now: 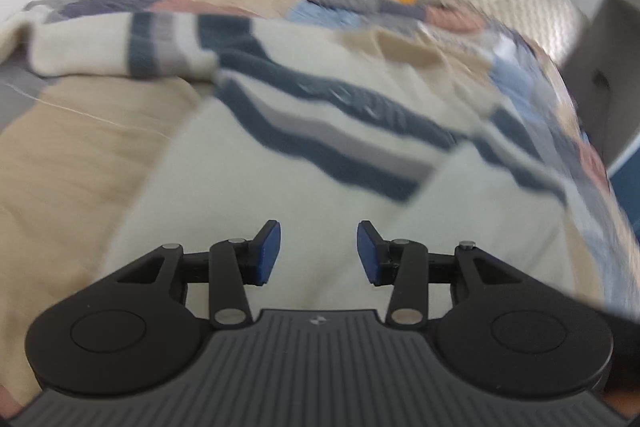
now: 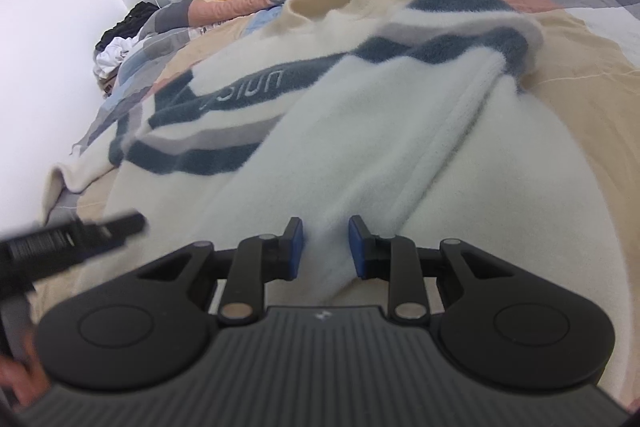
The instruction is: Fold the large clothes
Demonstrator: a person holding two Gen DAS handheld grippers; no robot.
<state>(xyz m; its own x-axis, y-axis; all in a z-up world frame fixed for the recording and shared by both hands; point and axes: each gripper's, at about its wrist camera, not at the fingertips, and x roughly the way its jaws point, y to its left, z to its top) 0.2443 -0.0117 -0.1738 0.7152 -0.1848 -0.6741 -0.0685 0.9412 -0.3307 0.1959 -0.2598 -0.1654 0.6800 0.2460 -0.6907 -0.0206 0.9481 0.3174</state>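
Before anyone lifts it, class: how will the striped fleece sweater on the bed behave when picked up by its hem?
The sweater looks floppy: it already lies in soft folds, so it would probably sag. Its fuzzy pile likely grips the right gripper pads rather than slipping.

1. The left hand-held gripper (image 1: 319,253) is matte black, with two round discs flanking a grey ribbed plate.
2. Its fingers (image 1: 269,251) carry blue pads, and silver pivot pins cap the black link arms.
3. The right hand-held gripper (image 2: 325,247) is built alike: black discs, ribbed grey plate, blue pads, a small white mark near the plate's far edge.
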